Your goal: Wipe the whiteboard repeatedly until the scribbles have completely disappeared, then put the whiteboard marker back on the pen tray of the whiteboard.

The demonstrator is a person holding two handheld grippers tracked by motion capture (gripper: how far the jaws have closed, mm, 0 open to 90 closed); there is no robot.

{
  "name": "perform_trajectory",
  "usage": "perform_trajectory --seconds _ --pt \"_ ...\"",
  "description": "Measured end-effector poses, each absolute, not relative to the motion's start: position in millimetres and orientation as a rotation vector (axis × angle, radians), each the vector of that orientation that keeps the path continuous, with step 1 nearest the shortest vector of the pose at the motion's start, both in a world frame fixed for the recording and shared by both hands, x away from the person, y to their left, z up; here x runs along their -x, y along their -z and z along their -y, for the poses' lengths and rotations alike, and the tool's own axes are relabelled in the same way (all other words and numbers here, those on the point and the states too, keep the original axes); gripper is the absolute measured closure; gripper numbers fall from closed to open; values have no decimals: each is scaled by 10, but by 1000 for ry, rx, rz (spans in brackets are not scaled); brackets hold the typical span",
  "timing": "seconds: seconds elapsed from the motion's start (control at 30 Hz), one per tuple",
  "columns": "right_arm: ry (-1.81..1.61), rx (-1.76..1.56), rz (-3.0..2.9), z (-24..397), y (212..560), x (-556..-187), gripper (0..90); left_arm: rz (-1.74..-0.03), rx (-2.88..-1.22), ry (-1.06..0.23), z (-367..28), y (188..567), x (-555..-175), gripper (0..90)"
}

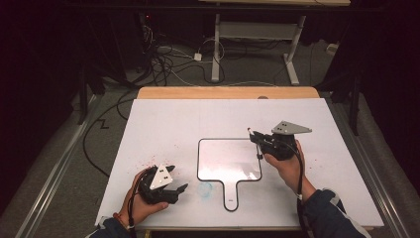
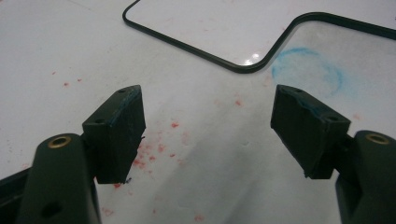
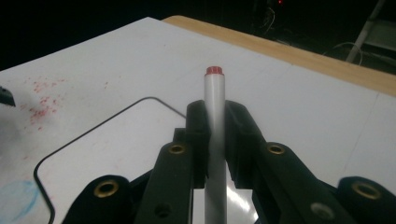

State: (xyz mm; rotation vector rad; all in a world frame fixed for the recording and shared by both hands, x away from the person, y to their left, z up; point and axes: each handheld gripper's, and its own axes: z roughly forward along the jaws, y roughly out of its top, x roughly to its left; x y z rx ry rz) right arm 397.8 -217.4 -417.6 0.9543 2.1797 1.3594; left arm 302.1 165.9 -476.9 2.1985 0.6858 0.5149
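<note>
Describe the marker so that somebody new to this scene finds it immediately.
Start at the white table sheet, then find the small black-rimmed whiteboard with a handle in its middle. Above the board's right edge, the right claw grips a thin white marker with a red end, the single pen-shaped thing here.

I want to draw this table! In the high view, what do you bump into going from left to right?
Left gripper with open jaws → blue smudge → small whiteboard → right gripper shut on a marker.
</note>
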Motion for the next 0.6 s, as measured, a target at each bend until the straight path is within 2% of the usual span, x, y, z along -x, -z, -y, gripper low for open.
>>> perform_trajectory --seconds 0.3,0.6 --pt "-1272 -996 -2217 2243 4331 -3792 813 -673 -2210 -534 -1661 4766 -3006 251" --pt "-1075 -1067 -2293 2143 4574 -3765 808 -668 -2228 -528 -1648 4784 -3003 250"
